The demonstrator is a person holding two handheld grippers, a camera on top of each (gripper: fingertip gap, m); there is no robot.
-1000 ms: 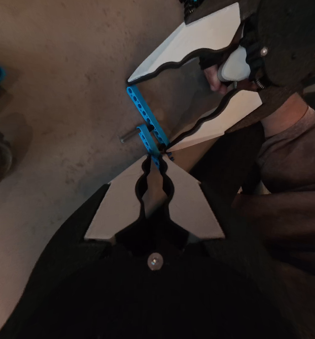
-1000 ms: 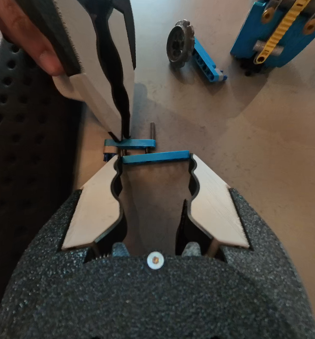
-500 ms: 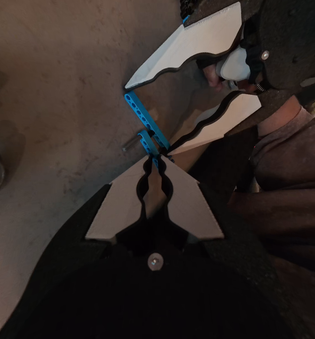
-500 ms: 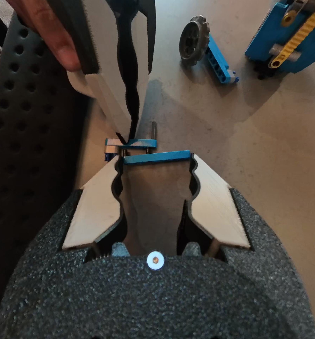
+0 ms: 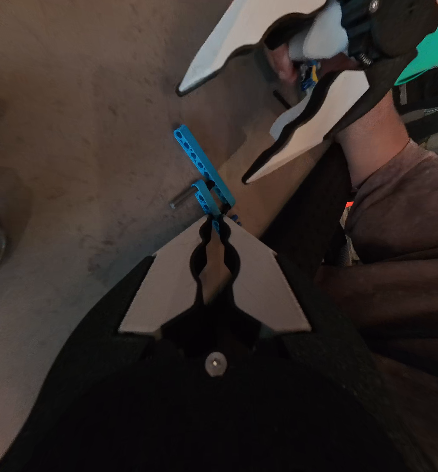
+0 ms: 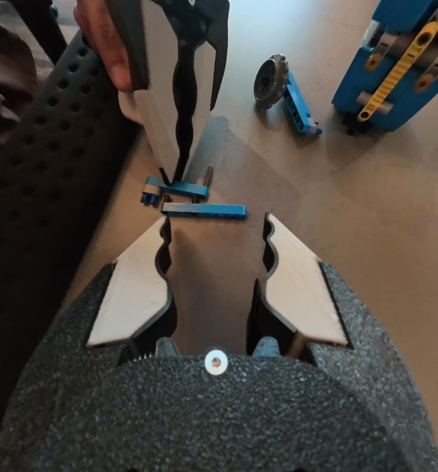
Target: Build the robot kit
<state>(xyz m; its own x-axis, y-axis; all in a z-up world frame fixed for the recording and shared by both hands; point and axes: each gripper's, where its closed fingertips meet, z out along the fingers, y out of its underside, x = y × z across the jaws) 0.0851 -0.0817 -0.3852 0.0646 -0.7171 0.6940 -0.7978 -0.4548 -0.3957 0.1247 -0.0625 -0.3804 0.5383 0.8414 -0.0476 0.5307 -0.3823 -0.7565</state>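
Observation:
My left gripper [image 5: 214,217] is shut on the short blue perforated beam [image 5: 204,199], low over the table. A grey axle [image 5: 181,199] passes through that beam, and dark pins join it to a longer blue beam [image 5: 200,163]. In the right wrist view the left gripper [image 6: 171,181] pinches the short beam [image 6: 184,189], with the long beam [image 6: 203,211] just in front of it. My right gripper [image 6: 215,217] is open and empty, its fingertips a little short of the long beam's two ends. It also shows in the left wrist view [image 5: 212,132], drawn back from the beams.
A grey toothed wheel [image 6: 270,76] lies against a blue beam [image 6: 297,107] farther out. A blue block assembly with a yellow perforated strip [image 6: 401,63] stands at the far right. A dark perforated mat [image 6: 46,132] runs along the left. A person's sleeve [image 5: 396,209] is at the right. My hands' fingertips stand some 5 cm from each other.
My right gripper let go of the long blue beam, opened wider and pulled back from it. My left gripper kept its grip on the short beam.

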